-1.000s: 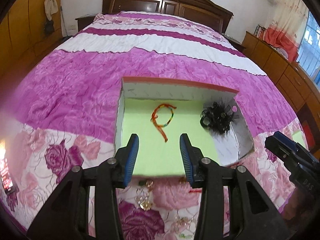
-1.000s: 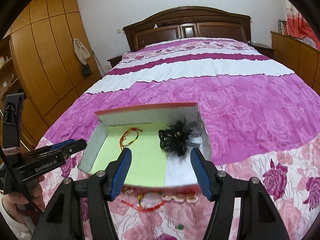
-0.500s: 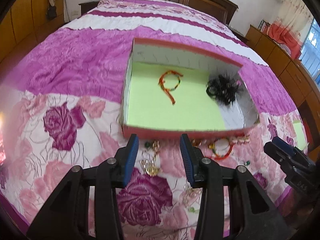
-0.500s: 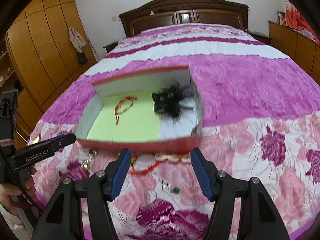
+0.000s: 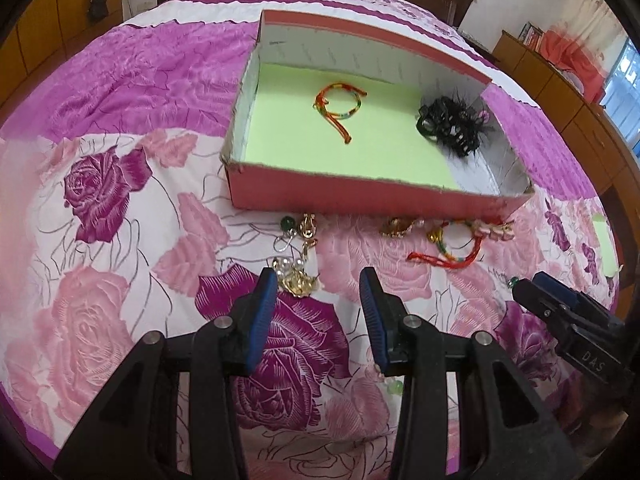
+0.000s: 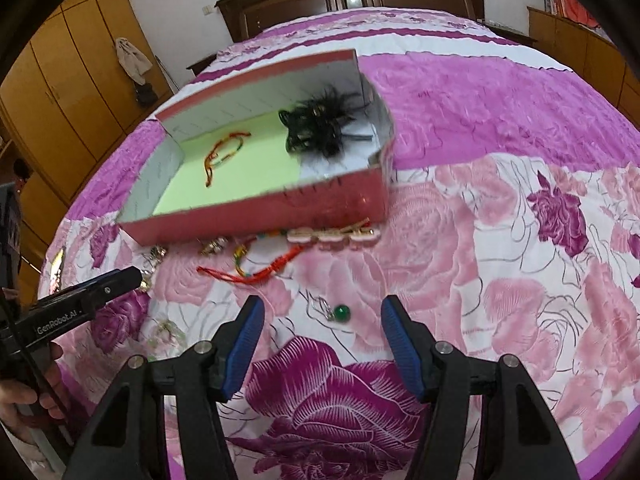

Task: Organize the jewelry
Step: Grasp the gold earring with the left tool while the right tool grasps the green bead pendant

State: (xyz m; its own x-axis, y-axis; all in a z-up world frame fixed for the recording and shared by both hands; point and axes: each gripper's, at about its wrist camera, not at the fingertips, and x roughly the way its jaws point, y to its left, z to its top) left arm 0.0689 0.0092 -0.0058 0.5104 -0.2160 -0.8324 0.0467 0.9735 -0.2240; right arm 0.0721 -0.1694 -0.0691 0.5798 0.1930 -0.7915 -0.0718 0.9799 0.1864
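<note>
The sorting is partly done, by the look of it: two pieces already lie in the red box (image 5: pixel 372 196) and the rest of the jewelry is loose on the floral bedspread (image 5: pixel 108 280) in front of it. Inside the box, on its green liner, a red and multicoloured cord bracelet (image 5: pixel 340 104) lies toward the left, and a black feathery hair piece (image 5: pixel 452 124) sits at the right end, partly on the bare white floor of the box. Left to gather, judging from the spread: a gold earring cluster (image 5: pixel 298 276) just ahead of the left gripper (image 5: pixel 318 284), touching its left finger's tip, with a green-bead earring (image 5: pixel 288 226) and gold clip beyond it near the box wall; a second red cord bracelet (image 6: pixel 256 268) and a pale pink hair clip (image 6: pixel 336 236) lying ahead of the right gripper (image 6: pixel 322 312) against the box; and a green bead earring (image 6: pixel 340 312) lying right between that gripper's fingertips, not yet pinched. Both grippers stand spread and hold nothing, the right one wider than the left. Small faint pieces near the left gripper's right finger are too blurred to name.
</note>
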